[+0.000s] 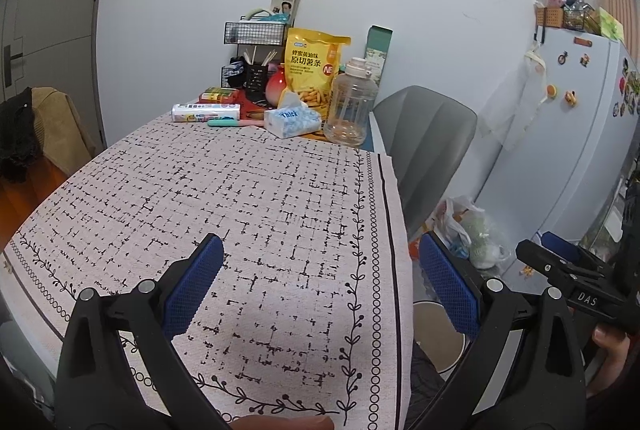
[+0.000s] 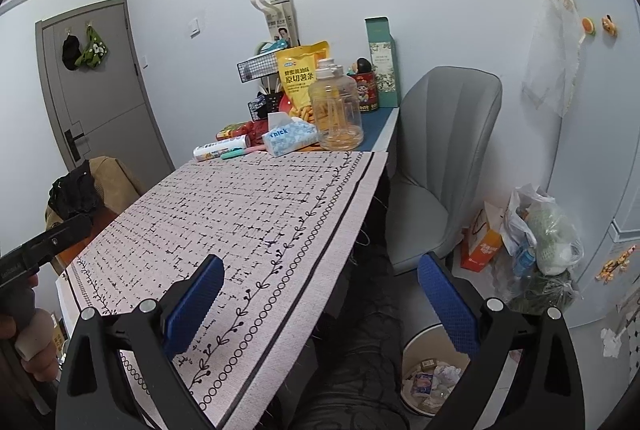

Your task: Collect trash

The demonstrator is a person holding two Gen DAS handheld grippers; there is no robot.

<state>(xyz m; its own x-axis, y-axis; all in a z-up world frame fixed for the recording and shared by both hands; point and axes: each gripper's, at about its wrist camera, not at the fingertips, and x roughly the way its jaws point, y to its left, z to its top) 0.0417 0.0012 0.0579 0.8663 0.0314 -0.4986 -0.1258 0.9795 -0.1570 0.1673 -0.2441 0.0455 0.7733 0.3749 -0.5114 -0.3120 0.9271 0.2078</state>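
My left gripper [image 1: 320, 286] is open and empty, held above the near part of the table with the patterned cloth [image 1: 248, 213]. My right gripper [image 2: 320, 300] is open and empty, held over the table's right edge [image 2: 344, 230]. A white trash bin [image 2: 434, 370] stands on the floor below the right gripper, with wrappers and crumpled paper [image 2: 430, 382] inside. The bin's rim also shows in the left wrist view [image 1: 436, 330]. The right gripper's body shows at the right of the left wrist view [image 1: 568, 270]. No loose trash shows on the cloth.
At the table's far end stand a yellow snack bag [image 1: 314, 67], a clear jug [image 1: 350, 103], a tissue pack [image 1: 292, 121], a wipes tube [image 1: 206, 112] and a wire rack [image 1: 256, 33]. A grey chair [image 2: 440, 157] stands right of the table. Plastic bags [image 2: 548, 230] lie by the fridge [image 1: 580, 117].
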